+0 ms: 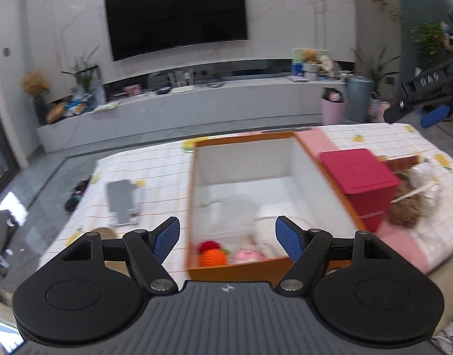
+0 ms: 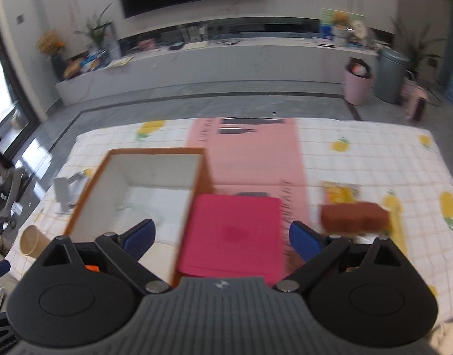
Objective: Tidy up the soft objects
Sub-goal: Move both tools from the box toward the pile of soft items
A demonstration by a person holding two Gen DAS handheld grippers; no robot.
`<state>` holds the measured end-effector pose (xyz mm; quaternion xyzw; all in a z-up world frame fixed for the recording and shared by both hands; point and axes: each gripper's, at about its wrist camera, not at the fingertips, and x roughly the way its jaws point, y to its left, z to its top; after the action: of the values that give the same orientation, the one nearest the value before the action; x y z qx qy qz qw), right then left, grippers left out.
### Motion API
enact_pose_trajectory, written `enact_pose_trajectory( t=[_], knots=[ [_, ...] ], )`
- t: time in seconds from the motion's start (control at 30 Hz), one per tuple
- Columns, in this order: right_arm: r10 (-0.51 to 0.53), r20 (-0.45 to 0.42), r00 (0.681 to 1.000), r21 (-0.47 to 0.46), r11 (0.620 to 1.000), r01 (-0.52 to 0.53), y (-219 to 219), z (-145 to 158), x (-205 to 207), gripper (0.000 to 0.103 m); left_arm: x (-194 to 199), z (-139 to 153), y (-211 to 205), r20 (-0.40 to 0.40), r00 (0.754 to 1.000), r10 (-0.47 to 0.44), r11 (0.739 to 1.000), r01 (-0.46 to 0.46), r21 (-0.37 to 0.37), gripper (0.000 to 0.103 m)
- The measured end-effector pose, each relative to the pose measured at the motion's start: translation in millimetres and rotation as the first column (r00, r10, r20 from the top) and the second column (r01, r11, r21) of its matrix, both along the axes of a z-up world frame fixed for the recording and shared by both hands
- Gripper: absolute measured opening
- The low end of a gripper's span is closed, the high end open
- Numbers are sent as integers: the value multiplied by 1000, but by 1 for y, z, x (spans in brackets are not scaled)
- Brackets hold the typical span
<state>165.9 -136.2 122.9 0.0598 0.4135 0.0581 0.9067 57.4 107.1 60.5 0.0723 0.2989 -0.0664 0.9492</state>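
Observation:
An orange box with a white inside [image 1: 321,174] [image 2: 197,177] stands on the checked tablecloth. In it lie an orange knitted toy [image 1: 213,256], a red one [image 1: 208,245], a pink one [image 1: 248,255] and a white soft item [image 1: 268,222]. My left gripper [image 1: 227,238] is open and empty, above the box's near end. My right gripper [image 2: 222,238] is open and empty, above a magenta box [image 2: 235,233] [image 1: 359,177]. A brown plush toy [image 1: 410,204] lies right of the magenta box; it also shows in the right wrist view [image 2: 355,217].
A pink mat [image 2: 256,153] lies under the boxes. A grey stand [image 1: 124,201] [image 2: 63,192] and a paper cup [image 2: 31,241] are on the left of the table. A yellow packet [image 2: 340,193] lies near the plush. The other gripper [image 1: 419,100] shows at far right.

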Motion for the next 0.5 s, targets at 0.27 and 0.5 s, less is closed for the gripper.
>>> enact_pose_trajectory(
  t=[0.27, 0.5],
  knots=[
    [-126, -55, 991, 0, 992, 126, -73, -48, -25, 96, 0, -19, -26, -44, 996, -74, 997, 73, -17, 87],
    [-243, -119, 963, 53, 967, 250, -117, -110, -24, 96, 0, -44, -50, -92, 989, -118, 991, 123, 57, 87]
  ],
)
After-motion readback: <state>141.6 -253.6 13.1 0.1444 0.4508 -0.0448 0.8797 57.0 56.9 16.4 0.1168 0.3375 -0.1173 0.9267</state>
